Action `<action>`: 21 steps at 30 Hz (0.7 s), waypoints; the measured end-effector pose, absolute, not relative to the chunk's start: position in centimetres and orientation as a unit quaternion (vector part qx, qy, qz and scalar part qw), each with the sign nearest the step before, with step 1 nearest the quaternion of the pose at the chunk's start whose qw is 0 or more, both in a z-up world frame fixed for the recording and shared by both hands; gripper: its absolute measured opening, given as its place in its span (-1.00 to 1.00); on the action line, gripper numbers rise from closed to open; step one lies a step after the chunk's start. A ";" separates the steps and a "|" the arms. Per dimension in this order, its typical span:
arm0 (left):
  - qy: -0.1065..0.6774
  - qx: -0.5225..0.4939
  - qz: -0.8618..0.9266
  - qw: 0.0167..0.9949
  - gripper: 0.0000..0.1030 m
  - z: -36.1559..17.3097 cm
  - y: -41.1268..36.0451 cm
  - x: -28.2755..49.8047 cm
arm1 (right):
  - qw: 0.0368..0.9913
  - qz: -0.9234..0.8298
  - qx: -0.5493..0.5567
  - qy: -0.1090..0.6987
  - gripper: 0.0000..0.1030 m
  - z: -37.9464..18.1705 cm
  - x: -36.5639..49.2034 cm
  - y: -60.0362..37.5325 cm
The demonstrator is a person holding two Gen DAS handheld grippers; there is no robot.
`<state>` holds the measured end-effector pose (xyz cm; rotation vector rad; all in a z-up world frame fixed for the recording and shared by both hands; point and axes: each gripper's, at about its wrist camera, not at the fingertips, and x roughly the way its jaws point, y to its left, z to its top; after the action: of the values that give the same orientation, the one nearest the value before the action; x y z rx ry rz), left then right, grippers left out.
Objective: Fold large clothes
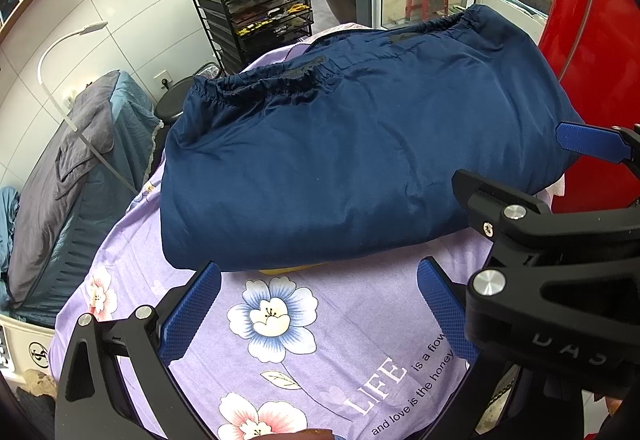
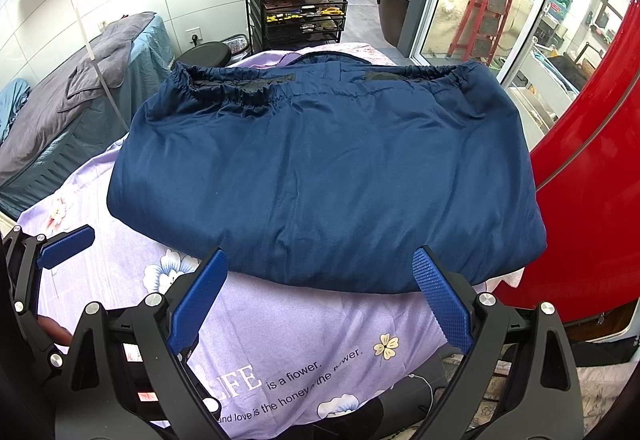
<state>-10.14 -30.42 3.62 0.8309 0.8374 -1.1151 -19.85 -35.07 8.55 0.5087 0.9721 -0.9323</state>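
Both grippers stand spread and empty. At the bottom of its own view the left gripper (image 1: 320,304) hovers over the lilac floral sheet (image 1: 340,340), its blue pads (image 1: 192,312) just short of the folded navy garment (image 1: 360,160). Filling mid-frame, that garment has its elastic hem toward the top. At lower centre, the right gripper (image 2: 320,292) reaches its near edge.

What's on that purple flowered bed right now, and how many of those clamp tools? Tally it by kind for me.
Navy folded garment: 1
Purple flowered sheet: 1
Handheld grippers, left gripper and right gripper, both open and empty: 2
Total: 4
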 end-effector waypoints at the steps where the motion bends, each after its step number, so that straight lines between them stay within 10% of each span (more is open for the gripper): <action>1: 0.375 0.371 -0.499 0.688 0.87 3.6 -30.4 -10.1 | 0.752 -0.427 0.233 0.445 0.80 8.6 -19.9 -35.1; 21: 0.372 0.367 -0.498 0.692 0.87 3.6 -30.4 -10.1 | 0.753 -0.430 0.236 0.439 0.80 8.6 -19.8 -35.1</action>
<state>-10.11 -30.39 3.59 0.8208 0.8311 -1.1126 -19.81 -35.12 8.63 0.5161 0.9576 -0.9391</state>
